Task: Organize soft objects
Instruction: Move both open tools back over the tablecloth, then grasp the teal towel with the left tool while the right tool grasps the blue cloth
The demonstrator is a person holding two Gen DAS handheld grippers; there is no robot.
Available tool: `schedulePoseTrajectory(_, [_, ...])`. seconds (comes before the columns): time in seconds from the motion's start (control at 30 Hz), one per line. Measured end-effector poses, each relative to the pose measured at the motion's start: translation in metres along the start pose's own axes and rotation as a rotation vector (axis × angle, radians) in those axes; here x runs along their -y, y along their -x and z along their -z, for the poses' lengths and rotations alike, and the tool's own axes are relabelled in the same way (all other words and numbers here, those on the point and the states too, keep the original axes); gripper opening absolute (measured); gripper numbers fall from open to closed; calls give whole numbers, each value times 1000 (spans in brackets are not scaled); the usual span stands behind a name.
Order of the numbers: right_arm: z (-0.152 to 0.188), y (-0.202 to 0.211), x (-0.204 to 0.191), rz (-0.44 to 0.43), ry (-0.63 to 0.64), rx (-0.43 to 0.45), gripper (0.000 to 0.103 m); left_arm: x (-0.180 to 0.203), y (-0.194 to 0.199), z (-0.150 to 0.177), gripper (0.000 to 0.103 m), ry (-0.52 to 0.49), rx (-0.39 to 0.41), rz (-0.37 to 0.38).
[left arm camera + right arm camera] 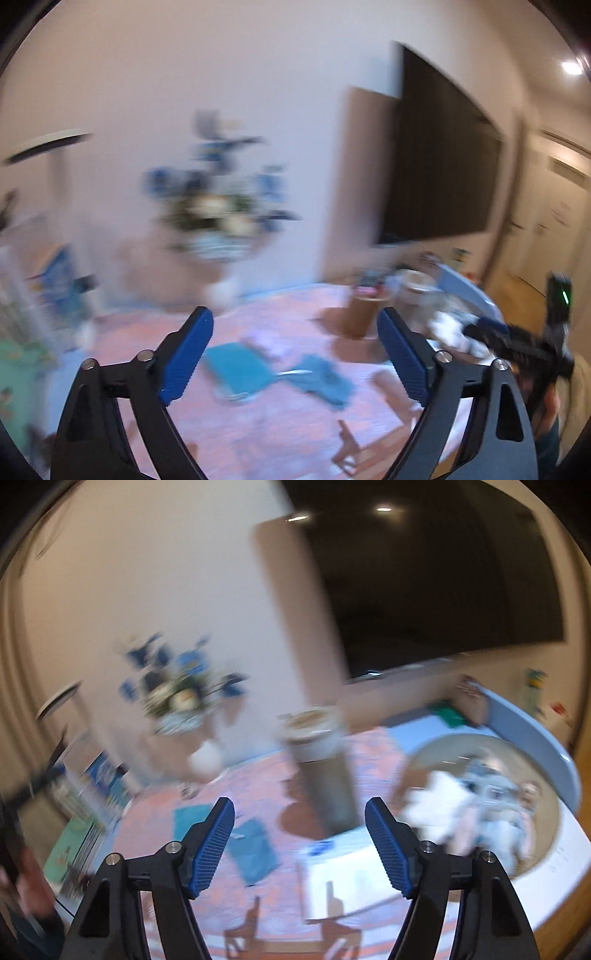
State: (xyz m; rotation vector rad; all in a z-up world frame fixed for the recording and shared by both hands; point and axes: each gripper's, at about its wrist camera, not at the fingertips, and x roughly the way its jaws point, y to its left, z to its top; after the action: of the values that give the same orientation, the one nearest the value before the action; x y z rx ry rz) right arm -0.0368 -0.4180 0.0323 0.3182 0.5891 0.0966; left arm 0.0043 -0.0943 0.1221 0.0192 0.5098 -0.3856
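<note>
Both views blurry. Left gripper (295, 354) and right gripper (300, 843) spread wide, empty; teal cloths (240, 369) at left's 12 o'clock, right's 11.

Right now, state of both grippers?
Left gripper: open, jaws wide apart, holding nothing.
Right gripper: open, jaws wide apart, holding nothing.

Both views are smeared by motion blur. In the left wrist view the flower arrangement (221, 199) is a blue-and-white smudge, and the teal cloths (240, 367) in front of it have no clear edges or folds. The right hand-held gripper (517, 339) is cut off at the picture's edge. In the right wrist view the soft toys (480, 805) in the round basket (546, 775) merge together; their number cannot be told. The cylinder (325, 775) left of the basket is streaked.
</note>
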Motion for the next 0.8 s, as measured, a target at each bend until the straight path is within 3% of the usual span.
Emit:
schedulePoseTrajectory(0.17, [17,-48,-64,-68,106,-89,75,-64,-8,21,94,121,-66,-92])
schedulePoseTrajectory(0.33, [46,-109,-98,-34,178,-229,76,-87,-84,81,94,197,-191,-71])
schedulePoseTrajectory(0.57, [68,-166,-89,30,185,-374,76,-110,-189,128,93,351,-369,42])
schedulePoseTrajectory(0.8, [75,-214,-62,116,141,-457,78,-108,-254,133,93,322,-411,2])
